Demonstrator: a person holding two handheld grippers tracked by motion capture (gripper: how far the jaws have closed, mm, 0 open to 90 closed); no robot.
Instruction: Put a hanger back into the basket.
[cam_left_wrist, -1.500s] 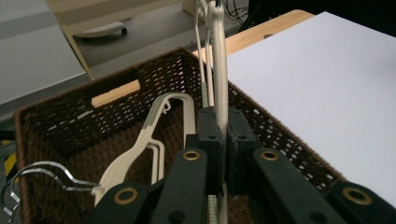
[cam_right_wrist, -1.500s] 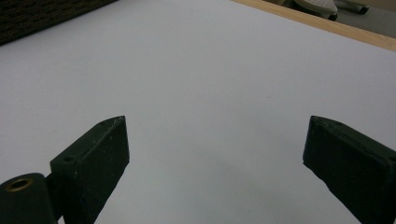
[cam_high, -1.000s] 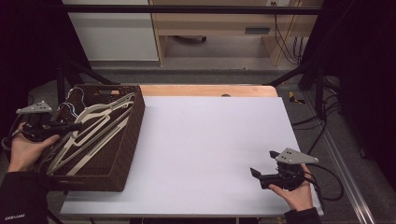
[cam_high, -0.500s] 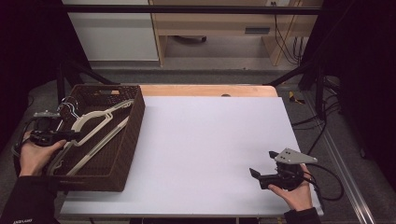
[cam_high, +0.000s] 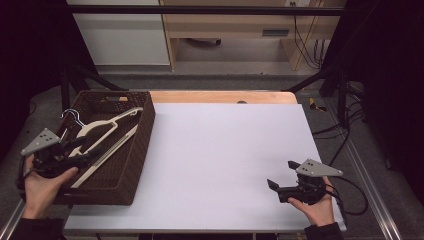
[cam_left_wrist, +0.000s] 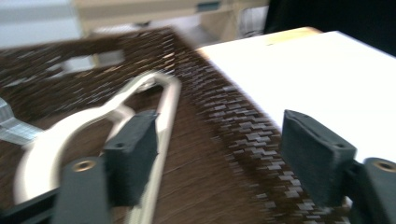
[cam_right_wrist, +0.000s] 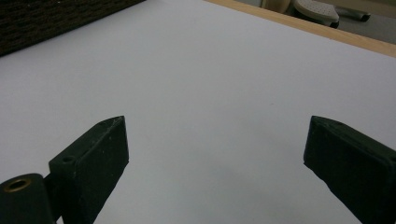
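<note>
High view: basket (cam_high: 135, 165) wall stands between hanger (cam_high: 97, 131) and table (cam_high: 225, 150).

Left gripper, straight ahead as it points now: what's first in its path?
Probably the hanger in the wicker basket; the left gripper, fingers just opened with nothing gripped, aims along it, with blur leaving depth unclear.

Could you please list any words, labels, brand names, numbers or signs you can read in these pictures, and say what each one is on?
No readable text anywhere.
Wicker basket: no label or tag to be seen.
Hangers: plain, no print visible.
White table top: blank.
Grey plate on the left gripper and on the right gripper: holes, no lettering.
Dark strip on the cabinet behind: too small to tell whether it bears text.
</note>
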